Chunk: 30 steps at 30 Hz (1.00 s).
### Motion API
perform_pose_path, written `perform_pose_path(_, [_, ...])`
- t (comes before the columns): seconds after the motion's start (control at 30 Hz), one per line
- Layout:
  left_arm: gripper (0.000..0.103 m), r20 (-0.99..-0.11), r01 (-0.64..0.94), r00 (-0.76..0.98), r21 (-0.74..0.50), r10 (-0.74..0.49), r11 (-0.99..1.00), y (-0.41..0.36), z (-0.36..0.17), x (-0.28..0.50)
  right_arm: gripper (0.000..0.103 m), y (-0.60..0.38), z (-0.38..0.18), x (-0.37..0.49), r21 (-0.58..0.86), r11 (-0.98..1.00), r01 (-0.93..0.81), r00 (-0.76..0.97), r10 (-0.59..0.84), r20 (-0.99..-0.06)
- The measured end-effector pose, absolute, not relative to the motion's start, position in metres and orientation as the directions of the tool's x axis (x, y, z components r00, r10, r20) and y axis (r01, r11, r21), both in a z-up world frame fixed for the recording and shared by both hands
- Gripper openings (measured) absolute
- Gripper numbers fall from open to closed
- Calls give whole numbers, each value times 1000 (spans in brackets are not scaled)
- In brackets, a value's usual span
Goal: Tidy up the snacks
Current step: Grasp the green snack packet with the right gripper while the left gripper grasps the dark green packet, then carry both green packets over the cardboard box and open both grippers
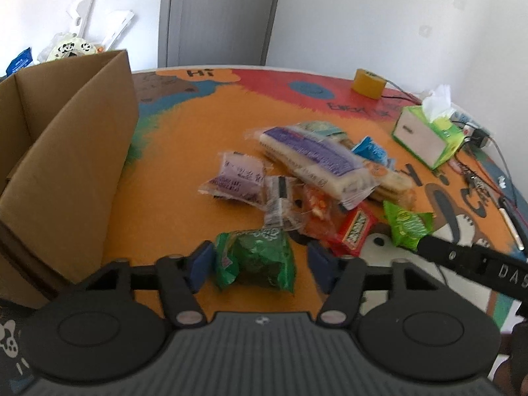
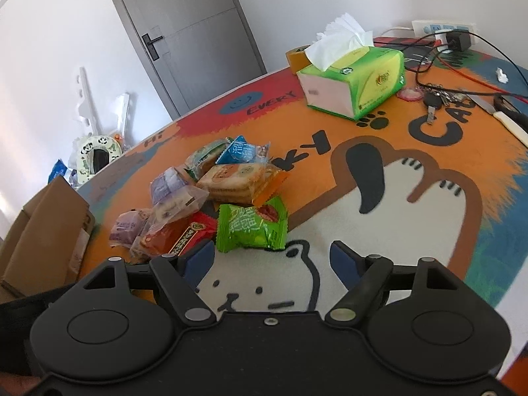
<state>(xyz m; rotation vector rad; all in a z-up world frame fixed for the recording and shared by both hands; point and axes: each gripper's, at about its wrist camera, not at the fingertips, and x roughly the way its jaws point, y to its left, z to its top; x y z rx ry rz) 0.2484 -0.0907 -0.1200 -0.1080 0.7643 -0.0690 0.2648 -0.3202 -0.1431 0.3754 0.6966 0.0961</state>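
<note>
A pile of wrapped snacks [image 1: 307,178] lies on the orange cartoon mat [image 1: 184,138]; it also shows in the right wrist view [image 2: 211,191]. My left gripper [image 1: 259,264] is open around a dark green snack packet [image 1: 255,259], with a gap on each side. An open cardboard box [image 1: 66,151] stands to its left. My right gripper [image 2: 272,260] is open and empty, just in front of a bright green packet [image 2: 252,227] at the pile's near edge. That packet also shows in the left wrist view [image 1: 407,224], beside the right gripper's black body.
A green tissue box [image 2: 354,79] and a tape roll [image 1: 368,84] stand at the back of the table. Keys [image 2: 435,99], cables and a power strip [image 2: 444,29] lie at the far right. A grey door [image 1: 217,13] is behind.
</note>
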Motion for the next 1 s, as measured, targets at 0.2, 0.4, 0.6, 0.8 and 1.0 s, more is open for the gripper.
perform_pose_path(0.2, [42,-669,3,737,-139,-96,990,-82,-120,251,78,-312,-146,282,361,932,25,767,214,-604])
perform_pose_path(0.4, [41,-660,-16,747,-140,-81,990,-76,-116,253,76,-304,-146,293,350,937,3,769,221,-600])
perform_pose_path(0.6, [41,-651,-24,755,-146,-78,989,-73,-113,254,56,-298,-147,299,316,949,-6,776,204,-597])
perform_pose_path(0.8, [41,-630,-14,772,-152,-86,988,-74,-105,248,29,-304,-141,292,358,933,-20,781,239,-578])
perform_pose_path(1.0, [41,-609,-2,787,-162,-98,987,-73,-97,239,28,-309,-134,277,360,933,-12,790,230,-568])
